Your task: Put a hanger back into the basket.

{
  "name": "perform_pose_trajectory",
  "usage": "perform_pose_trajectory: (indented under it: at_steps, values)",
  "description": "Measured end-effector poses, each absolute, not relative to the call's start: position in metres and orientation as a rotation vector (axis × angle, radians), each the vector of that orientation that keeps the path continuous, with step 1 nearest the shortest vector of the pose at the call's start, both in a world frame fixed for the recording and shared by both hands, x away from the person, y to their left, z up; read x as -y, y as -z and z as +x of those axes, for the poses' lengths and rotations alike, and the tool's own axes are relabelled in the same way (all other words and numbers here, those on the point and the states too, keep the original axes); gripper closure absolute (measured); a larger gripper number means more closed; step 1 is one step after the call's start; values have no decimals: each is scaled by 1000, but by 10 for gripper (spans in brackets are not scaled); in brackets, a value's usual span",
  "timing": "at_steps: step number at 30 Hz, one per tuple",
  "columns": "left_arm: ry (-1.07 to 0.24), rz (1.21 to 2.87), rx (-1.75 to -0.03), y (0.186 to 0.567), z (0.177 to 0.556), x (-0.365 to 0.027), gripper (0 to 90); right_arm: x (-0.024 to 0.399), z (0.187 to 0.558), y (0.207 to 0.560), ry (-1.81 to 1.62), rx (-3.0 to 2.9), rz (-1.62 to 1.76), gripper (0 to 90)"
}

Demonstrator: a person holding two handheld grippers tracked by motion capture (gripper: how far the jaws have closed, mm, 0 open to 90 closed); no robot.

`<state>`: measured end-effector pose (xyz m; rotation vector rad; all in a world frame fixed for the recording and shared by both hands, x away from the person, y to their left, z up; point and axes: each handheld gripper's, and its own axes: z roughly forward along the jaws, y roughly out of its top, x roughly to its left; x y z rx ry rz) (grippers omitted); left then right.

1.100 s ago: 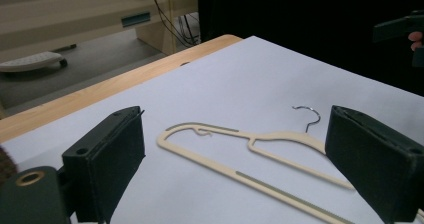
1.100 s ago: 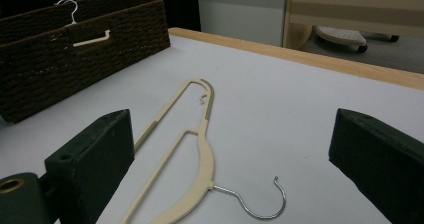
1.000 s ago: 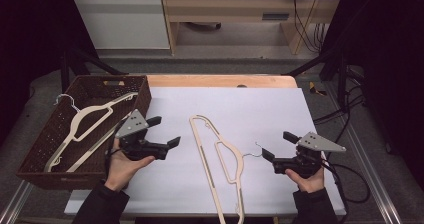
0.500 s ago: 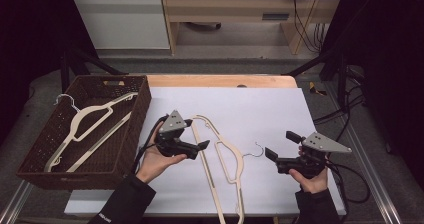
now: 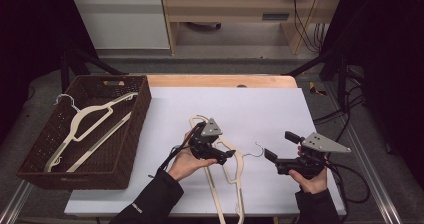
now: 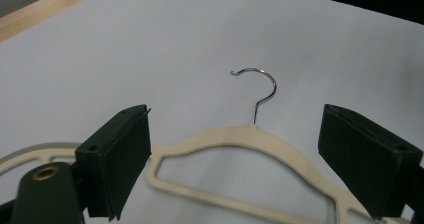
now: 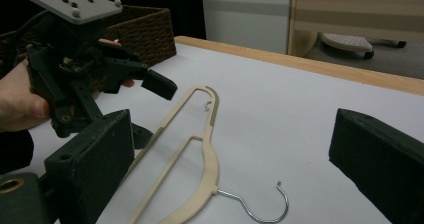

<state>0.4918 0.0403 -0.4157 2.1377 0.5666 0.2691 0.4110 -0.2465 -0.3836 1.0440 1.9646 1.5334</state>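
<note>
A cream hanger with a metal hook lies flat on the white table top. My left gripper hovers low over its upper shoulder. In the left gripper view the hanger's neck and hook lie between and beyond the wide-apart jaws of that gripper. The jaws have just been closing a little, and the pads touch nothing. My right gripper stands open to the right of the hook. Its own view shows the hanger, the hook and the left gripper.
A dark wicker basket sits at the table's left with two cream hangers in it. A wooden strip borders the far edge. Cables trail off the table's right side.
The left hand has swung right from beside the basket to over the hanger and come lower. The right hand has stayed where it was.
</note>
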Motion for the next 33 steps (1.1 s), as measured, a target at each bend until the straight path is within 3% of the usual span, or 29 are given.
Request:
perform_pose_trajectory:
  at_steps: [12, 21, 33]
  values:
    - [-245, 2265, -497, 433, 505, -3, 229, 249, 409, 381, -1546, -1954, 1043, 47]
    - [-202, 2329, -496, 458, 515, 24, 349, 250, 409, 380, -1551, -1947, 1043, 48]
    - [-203, 2387, -482, 472, 517, 31, 536, 249, 409, 381, -1549, -1950, 1044, 48]
